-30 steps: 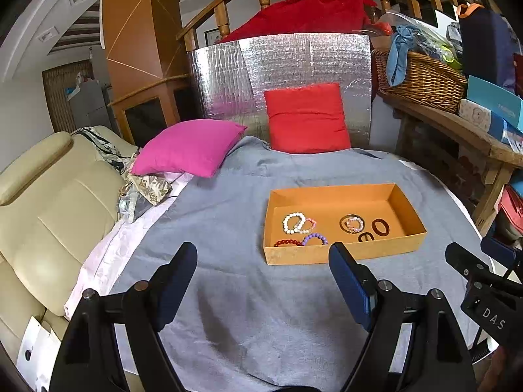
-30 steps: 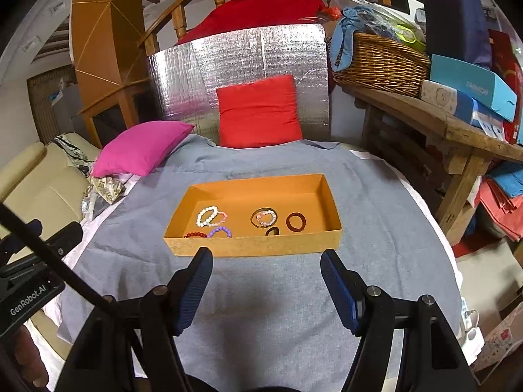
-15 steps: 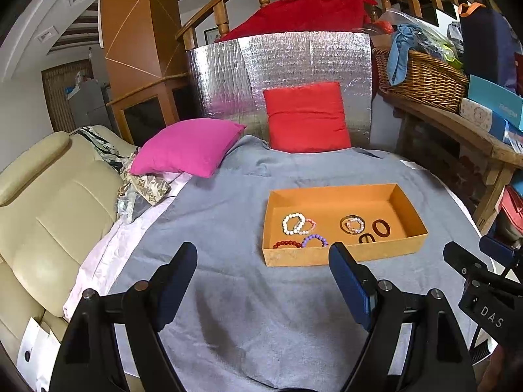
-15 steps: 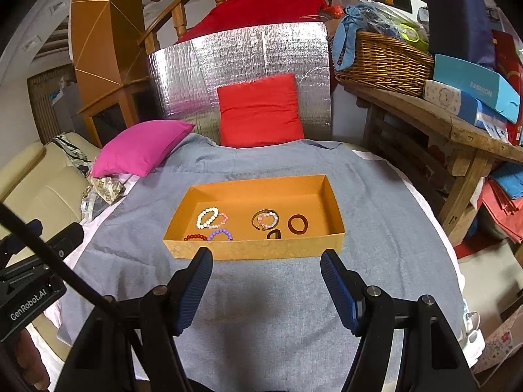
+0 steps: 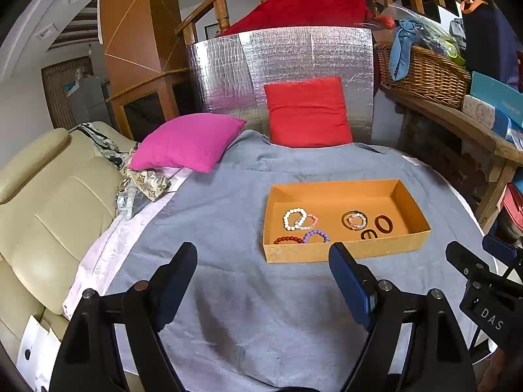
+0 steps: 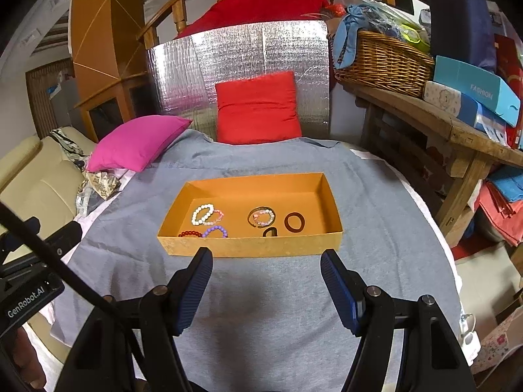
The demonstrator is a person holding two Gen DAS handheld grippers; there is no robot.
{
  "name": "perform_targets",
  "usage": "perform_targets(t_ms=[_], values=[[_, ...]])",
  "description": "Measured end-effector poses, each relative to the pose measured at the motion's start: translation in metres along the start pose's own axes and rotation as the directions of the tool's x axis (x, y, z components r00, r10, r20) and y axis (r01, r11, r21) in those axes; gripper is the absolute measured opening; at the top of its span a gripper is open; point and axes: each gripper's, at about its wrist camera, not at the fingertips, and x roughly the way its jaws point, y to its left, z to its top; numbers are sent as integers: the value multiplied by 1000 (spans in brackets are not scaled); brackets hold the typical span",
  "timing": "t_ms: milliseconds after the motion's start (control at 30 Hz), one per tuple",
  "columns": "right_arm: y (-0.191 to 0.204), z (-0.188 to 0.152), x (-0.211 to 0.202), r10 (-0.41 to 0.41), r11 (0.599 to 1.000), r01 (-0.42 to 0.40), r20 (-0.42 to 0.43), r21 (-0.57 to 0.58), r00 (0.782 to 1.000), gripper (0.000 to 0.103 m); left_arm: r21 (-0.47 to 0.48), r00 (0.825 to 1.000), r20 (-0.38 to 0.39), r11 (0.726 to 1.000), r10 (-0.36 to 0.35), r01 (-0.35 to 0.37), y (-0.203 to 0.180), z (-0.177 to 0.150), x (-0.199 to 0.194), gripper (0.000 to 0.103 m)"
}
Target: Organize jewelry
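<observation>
Change: over the last second my view crept slightly; the box and bracelets lie as before.
Left fingers (image 5: pixel 263 263): apart, empty.
Right fingers (image 6: pixel 266 269): apart, empty.
Bracelets (image 6: pixel 209 214): all inside the orange box (image 6: pixel 250 248) on the grey cloth (image 6: pixel 261 310).
Meaning: fits sorted or awaiting sorting.
Writing: "FASHION" on blue carton (image 6: pixel 475 89); "GenRobot.AI", "DAS" on tools.

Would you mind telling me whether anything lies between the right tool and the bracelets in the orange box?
Only the box's near wall. The right tool hangs open over bare grey cloth, and the purple bracelet lies just behind that wall.
</observation>
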Motion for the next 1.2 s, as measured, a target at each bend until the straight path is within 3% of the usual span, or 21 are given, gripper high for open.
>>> perform_targets(t_ms=[667,1200], values=[[-5,2,9,0,1000,0,-13,4,1000,72,7,1000,-10,1000,0,0,-6,3,10,83],[-3,7,39,2,1000,-2,-41,3,999,72,4,999,-32,1000,5,-4,-9,12,36,83]])
